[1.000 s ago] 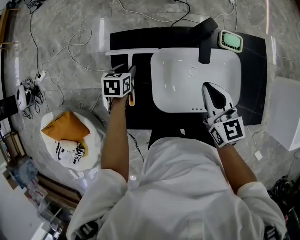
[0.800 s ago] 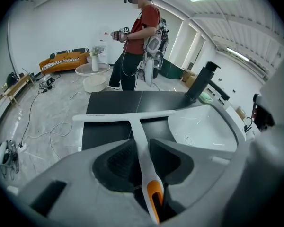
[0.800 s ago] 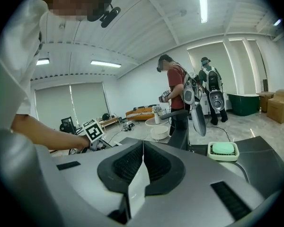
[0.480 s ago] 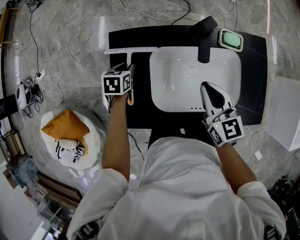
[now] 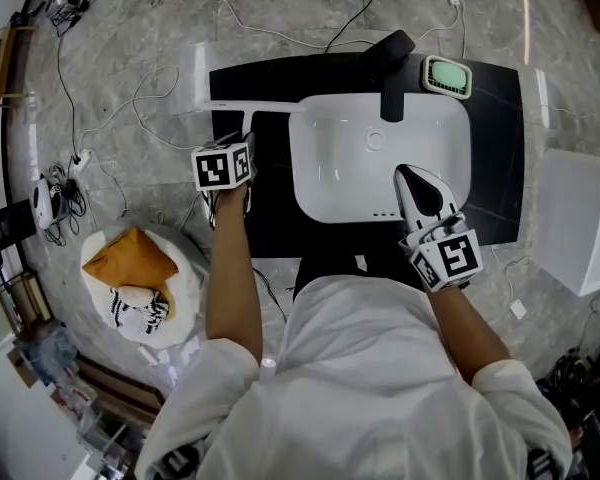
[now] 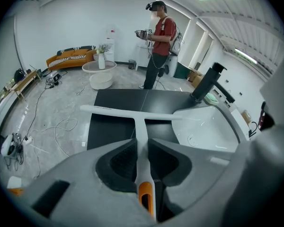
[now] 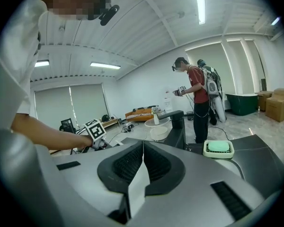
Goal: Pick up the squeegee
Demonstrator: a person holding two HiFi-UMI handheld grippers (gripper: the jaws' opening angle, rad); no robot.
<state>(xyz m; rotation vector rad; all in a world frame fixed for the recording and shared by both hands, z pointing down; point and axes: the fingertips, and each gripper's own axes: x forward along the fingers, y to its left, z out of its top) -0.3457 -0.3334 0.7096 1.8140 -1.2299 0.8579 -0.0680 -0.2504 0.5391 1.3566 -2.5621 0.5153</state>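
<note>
Two grippers are in view, but only the left gripper point(image 6: 142, 144) is at work. It angles steeply down at the bench point(image 5: 275, 218) just left of the sink point(image 5: 450, 183), and its jaws have just been closing onto the squeegee point(image 6: 141, 126). The pads sit against both sides of the white handle, ahead of its orange end (the long T-blade lies flat beyond, its right tip reaching toward the sink's far-left corner). Gripping the handle rather than the blade gives, I judge, a narrow, stiff hold that should carry the blade level. The squeegee lies on the bench, not yet raised. The right gripper point(image 5: 408, 176) hovers over the sink's near-right part, jaws together and empty, clear of the work.
</note>
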